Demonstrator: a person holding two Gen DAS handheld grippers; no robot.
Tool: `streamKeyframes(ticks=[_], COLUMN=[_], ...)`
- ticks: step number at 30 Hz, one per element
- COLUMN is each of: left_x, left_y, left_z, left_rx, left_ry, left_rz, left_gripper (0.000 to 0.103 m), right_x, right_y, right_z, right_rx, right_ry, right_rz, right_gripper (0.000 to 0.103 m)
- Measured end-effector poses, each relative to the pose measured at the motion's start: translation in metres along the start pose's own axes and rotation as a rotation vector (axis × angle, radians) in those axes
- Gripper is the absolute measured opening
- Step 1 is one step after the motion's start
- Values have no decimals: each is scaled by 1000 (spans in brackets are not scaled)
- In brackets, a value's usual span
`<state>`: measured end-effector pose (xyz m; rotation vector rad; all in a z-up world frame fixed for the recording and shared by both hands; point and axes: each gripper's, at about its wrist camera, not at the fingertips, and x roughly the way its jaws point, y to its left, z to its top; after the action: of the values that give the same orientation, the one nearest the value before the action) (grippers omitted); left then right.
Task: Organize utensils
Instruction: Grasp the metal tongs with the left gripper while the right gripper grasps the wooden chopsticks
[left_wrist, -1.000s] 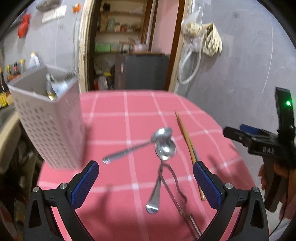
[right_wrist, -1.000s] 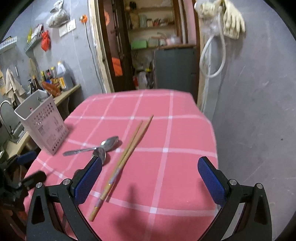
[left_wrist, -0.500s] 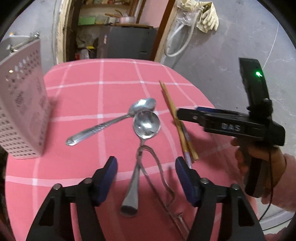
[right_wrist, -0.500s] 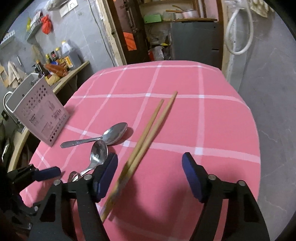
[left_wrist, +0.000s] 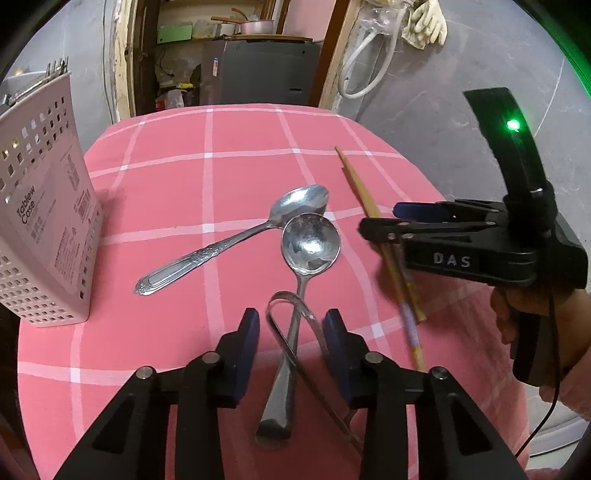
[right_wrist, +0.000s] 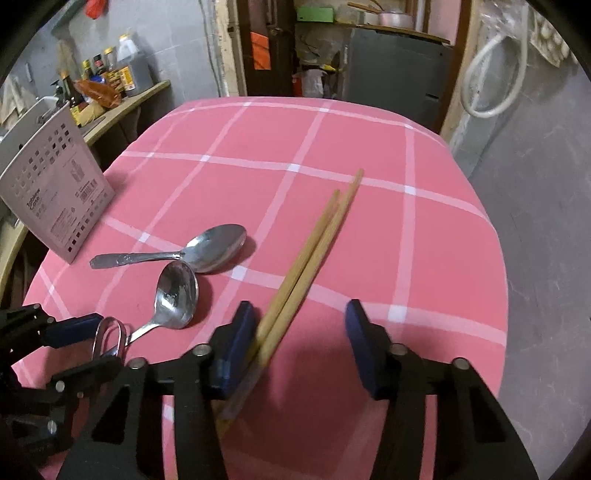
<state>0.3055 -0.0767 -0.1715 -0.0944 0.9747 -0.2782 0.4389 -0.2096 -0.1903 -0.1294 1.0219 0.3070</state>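
Note:
Two steel spoons lie on the pink checked tablecloth: an oval spoon (left_wrist: 236, 243) (right_wrist: 207, 249) and a round-bowled spoon (left_wrist: 308, 251) (right_wrist: 175, 295). A bent metal wire loop (left_wrist: 295, 317) (right_wrist: 109, 334) lies across the round spoon's handle. My left gripper (left_wrist: 291, 326) is open and low, its jaws on either side of that handle and the loop. A pair of wooden chopsticks (left_wrist: 376, 229) (right_wrist: 314, 247) lies to the right. My right gripper (right_wrist: 299, 332) is open around their near end, which lies against its left finger (right_wrist: 236, 343).
A white perforated utensil caddy (left_wrist: 40, 229) (right_wrist: 55, 195) stands upright at the table's left edge, with utensil handles sticking out. A counter with bottles (right_wrist: 107, 77) is beyond it. The table's right edge drops to a grey floor (right_wrist: 546, 206).
Both grippers have moved down and forward and narrowed their jaws. The left now straddles the round spoon's handle; the right now straddles the chopsticks' near end.

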Motion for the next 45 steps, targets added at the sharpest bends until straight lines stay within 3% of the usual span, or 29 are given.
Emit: streamKeyframes(ticks=[4,10,17,21,28,33,36,41,45], left_x=[0,0,7,12,16,18,19,13,0], left_y=[8,16,21,25,27,28,31,39,38], left_z=[3,4,6,12,16,19,19,14,11], left_rx=[-38,-90,-103,-104,-122,-116,-133,-177,-157], left_ry=[23,48,83,106,148,152,142,111,68], left_rz=[-29,-62,-77,-84,-94,-102,-114,-144,-165], left_gripper=[32,31,32,33,32,31,29,24,23], right_x=[-8,-18,-25,-21,-14,4,10,5,-9], right_y=[-13,-38,-42,-38,-41,-42,-43,-49,-48], right_z=[-6,-32,-59,-57,-28,-3,3,-7,-19], right_rx=[61,202,258,241,200,197,225,287,340], right_ry=[20,49,75,90,85,114,132,94,45], right_rz=[4,90,121,126,162,158,150,179,228], right_gripper=[19,6,6,7,25,25,14,11,11])
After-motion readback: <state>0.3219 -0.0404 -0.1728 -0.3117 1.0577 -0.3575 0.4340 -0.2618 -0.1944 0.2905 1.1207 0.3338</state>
